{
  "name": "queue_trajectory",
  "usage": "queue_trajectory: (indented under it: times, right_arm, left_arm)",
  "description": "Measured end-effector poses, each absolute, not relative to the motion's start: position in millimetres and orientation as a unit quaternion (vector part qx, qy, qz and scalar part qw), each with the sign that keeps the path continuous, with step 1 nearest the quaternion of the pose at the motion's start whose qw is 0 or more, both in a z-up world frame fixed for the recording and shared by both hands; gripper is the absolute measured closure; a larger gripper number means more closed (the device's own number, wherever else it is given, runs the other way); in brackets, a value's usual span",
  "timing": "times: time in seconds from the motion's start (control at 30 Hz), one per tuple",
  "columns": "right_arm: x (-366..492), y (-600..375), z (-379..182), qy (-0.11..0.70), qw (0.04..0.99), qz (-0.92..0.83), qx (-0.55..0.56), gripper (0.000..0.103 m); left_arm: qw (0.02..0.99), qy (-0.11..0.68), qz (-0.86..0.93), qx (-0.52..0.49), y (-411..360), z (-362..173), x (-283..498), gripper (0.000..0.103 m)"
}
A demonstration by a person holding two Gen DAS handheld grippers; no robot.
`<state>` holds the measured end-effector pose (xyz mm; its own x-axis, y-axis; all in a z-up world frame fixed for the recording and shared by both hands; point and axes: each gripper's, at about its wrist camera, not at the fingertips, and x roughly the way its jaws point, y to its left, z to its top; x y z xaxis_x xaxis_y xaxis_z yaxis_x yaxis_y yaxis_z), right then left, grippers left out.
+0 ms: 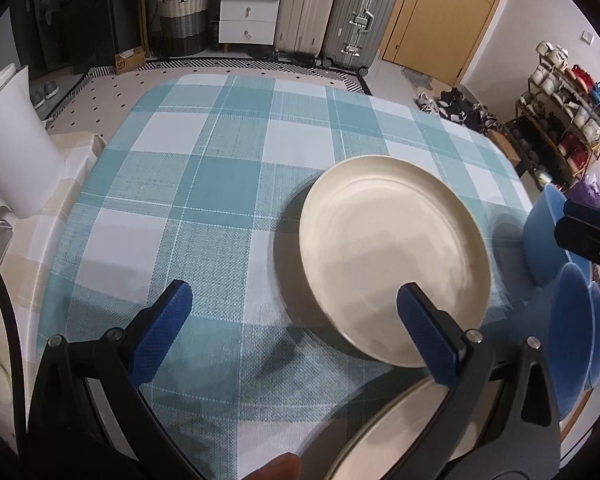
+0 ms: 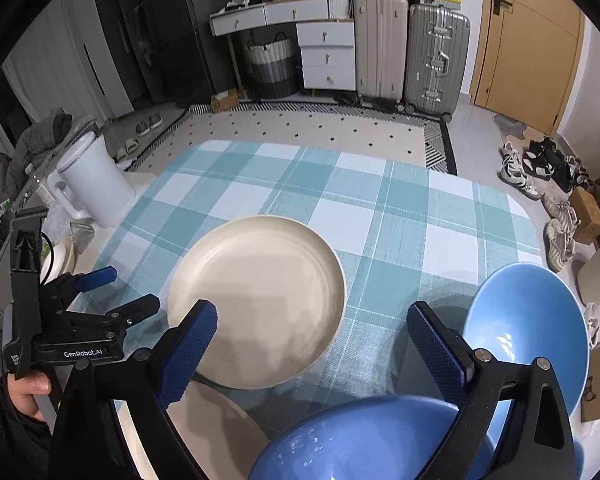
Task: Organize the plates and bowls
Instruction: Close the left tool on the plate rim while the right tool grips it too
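A cream plate (image 1: pixel 396 256) lies on the teal checked tablecloth (image 1: pixel 204 184); it also shows in the right wrist view (image 2: pixel 260 300). A second cream plate (image 1: pixel 400 424) lies nearer, at the front edge (image 2: pixel 212 428). Two blue bowls (image 1: pixel 572 336) sit at the right; in the right wrist view one bowl (image 2: pixel 528 332) is at the right and another (image 2: pixel 360 440) is under the gripper. My left gripper (image 1: pixel 296 316) is open and empty, its right finger over the first plate's near rim. My right gripper (image 2: pixel 312 340) is open and empty above the near bowl.
A white kettle (image 1: pixel 12 152) stands at the table's left side, also in the right wrist view (image 2: pixel 96 184). Beyond the table are a drawer unit (image 2: pixel 328 56), suitcases (image 2: pixel 412 52), a door and shoes (image 2: pixel 540 168) on the floor.
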<state>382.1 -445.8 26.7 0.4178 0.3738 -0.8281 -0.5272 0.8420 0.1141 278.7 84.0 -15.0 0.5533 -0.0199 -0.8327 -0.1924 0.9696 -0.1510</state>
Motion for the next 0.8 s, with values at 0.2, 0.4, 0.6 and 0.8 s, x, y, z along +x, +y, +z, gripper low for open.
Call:
queue_trajectory:
  times: [0.2,0.4,0.6,0.8]
  right_arm:
    - [400,-437,8,0.495,0.822,0.263,-0.099,0.01]
    - [413,-428,-11,0.522,0.804,0.261,-0.112,0.017]
    - [424,-421,-30,0.553,0.782,0.261,-0.123,0.022]
    - [431,-415,-51,0.584,0.757,0.26,-0.135,0.029]
  left_arm:
    - [0.866,0.485,0.048,-0.111,82,-28,289,0.001]
    - [0.858,0.498,0.051,-0.115,83,-41,298,0.001]
    - [0.853,0.506,0.047,-0.119,84,-49,304,0.001]
    - [0.85,0.513,0.03,-0.114,77,-56,307,0.01]
